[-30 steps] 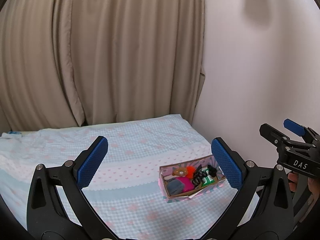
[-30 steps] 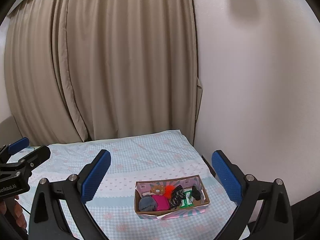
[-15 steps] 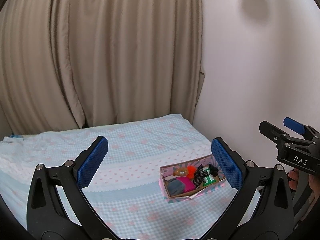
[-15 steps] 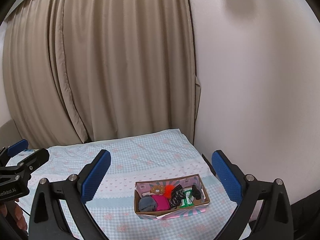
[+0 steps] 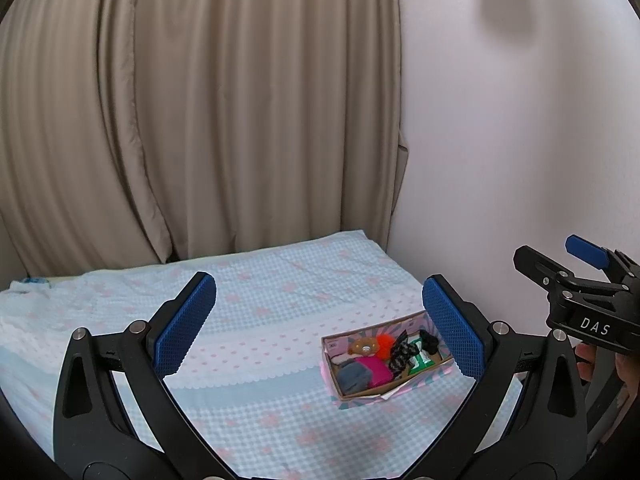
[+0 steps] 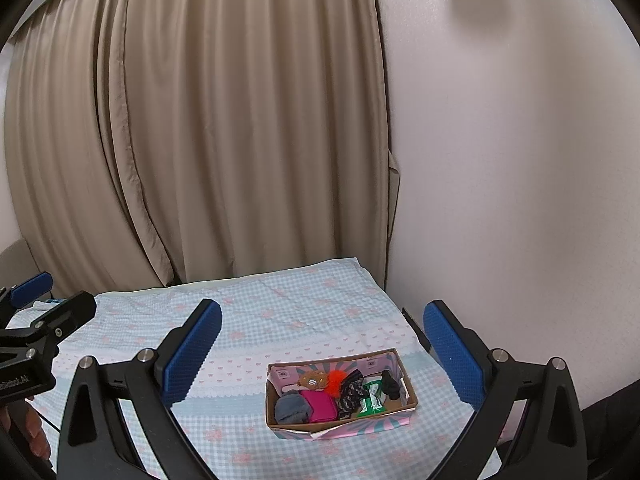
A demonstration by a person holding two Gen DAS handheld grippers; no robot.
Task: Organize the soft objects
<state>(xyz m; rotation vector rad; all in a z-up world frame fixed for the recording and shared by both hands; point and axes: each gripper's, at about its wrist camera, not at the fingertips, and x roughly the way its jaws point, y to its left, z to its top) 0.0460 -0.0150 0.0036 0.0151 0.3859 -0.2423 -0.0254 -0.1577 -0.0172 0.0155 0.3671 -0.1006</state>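
Observation:
A small cardboard box (image 6: 340, 428) with pink and teal sides sits on the bed near the right edge; it also shows in the left wrist view (image 5: 360, 396). Inside lie a grey sock (image 6: 292, 408), a magenta pouch (image 6: 320, 406), an orange fluffy piece (image 6: 336, 380), a brown round toy (image 6: 312, 381), black-patterned fabric (image 6: 352, 396) and a green packet (image 6: 372, 398). My left gripper (image 5: 318, 330) is open and empty, held well above the bed. My right gripper (image 6: 324, 354) is open and empty, above and in front of the box.
The bed has a light blue checked cover with pink flowers (image 6: 280, 304). Beige curtains (image 6: 220, 120) hang behind it. A white wall (image 6: 500, 160) runs close along the bed's right side. The other gripper shows at each view's edge (image 5: 580, 292).
Both grippers have drifted only slightly; the box sits a little lower in both views. Nothing was picked up or released.

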